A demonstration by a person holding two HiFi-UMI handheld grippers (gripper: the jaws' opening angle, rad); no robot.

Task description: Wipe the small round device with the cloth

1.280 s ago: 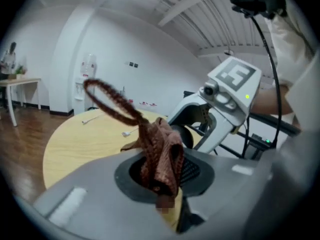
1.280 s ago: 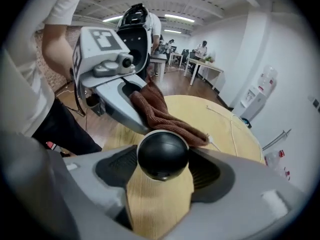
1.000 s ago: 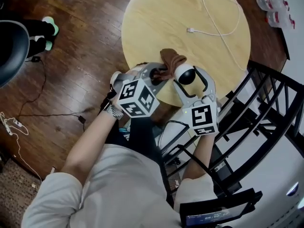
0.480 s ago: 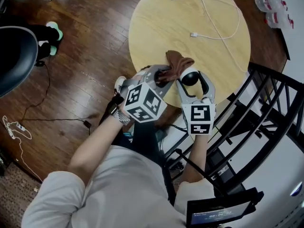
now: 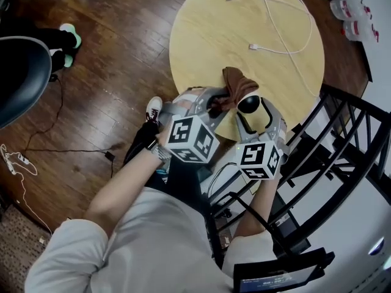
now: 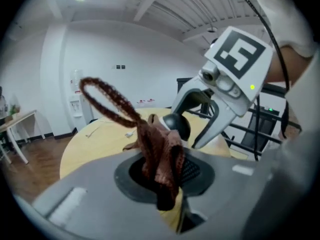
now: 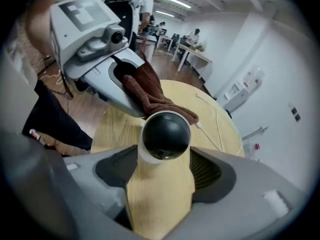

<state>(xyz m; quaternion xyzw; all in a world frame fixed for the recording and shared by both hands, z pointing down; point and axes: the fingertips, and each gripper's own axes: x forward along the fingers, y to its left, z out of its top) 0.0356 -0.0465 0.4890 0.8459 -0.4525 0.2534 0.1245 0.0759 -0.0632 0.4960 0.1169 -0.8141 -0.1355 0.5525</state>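
Note:
The small round device (image 5: 248,103) has a black dome on a white base and sits over the near edge of the round wooden table (image 5: 201,35). My right gripper (image 5: 251,107) is shut on it, one jaw on each side of the base, and the dome (image 7: 165,134) fills the gap between the jaws. The brown knitted cloth (image 5: 234,85) is bunched in my left gripper (image 5: 211,106), which is shut on it. In the left gripper view a fold of the cloth (image 6: 159,151) hangs from the jaws, and a loop of it rises to the left. The cloth (image 7: 150,96) lies against the far side of the device.
A white cable (image 5: 275,23) loops across the far half of the table. A black metal frame (image 5: 342,139) stands close on the right. A dark office chair (image 5: 18,72) is at the left, and several bottles (image 5: 348,8) stand at the top right. The floor is wood.
The left gripper has lifted a little with the cloth, which now rests higher against the device. The right gripper has turned with the device still in its jaws.

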